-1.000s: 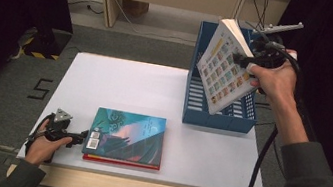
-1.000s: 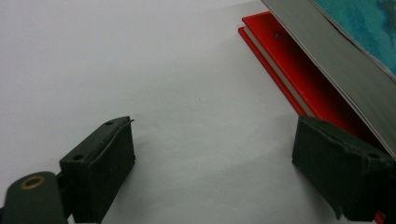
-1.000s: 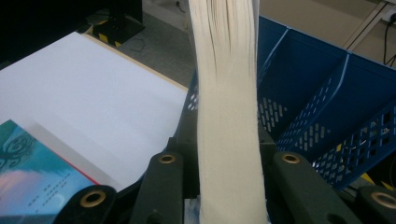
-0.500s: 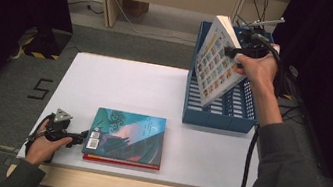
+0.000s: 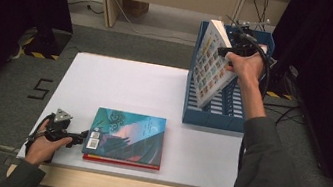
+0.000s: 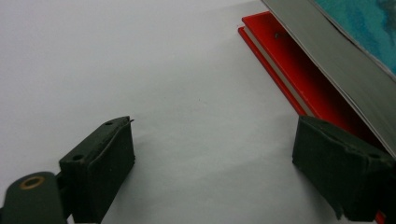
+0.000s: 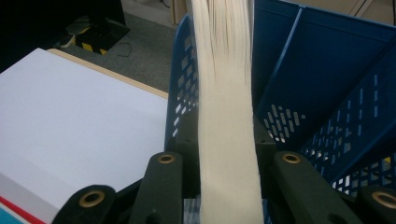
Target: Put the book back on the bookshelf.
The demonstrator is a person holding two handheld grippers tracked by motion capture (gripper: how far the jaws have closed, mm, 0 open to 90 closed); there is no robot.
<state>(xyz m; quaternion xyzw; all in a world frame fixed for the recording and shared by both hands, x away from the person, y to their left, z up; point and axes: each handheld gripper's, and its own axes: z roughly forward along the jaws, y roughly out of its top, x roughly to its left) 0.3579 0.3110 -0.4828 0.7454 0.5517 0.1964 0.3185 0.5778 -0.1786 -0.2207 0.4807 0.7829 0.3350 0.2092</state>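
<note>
The blue file rack [image 5: 211, 116] sits at the far right of the white bench [image 5: 144, 90], and the right tool [image 5: 232, 51] is clamped on the fore-edge of a thick picture-cover book [image 5: 209, 65], holding it tilted over the rack's left slot. That book looks stiff but hefty, so I'd say a pinch near the page edge lets it swing; gripping closer to the middle seems safer. The left tool [image 5: 77, 136] rests with jaws apart beside the teal book [image 5: 127, 135], lying flat on a red one [image 6: 289, 70].
</note>
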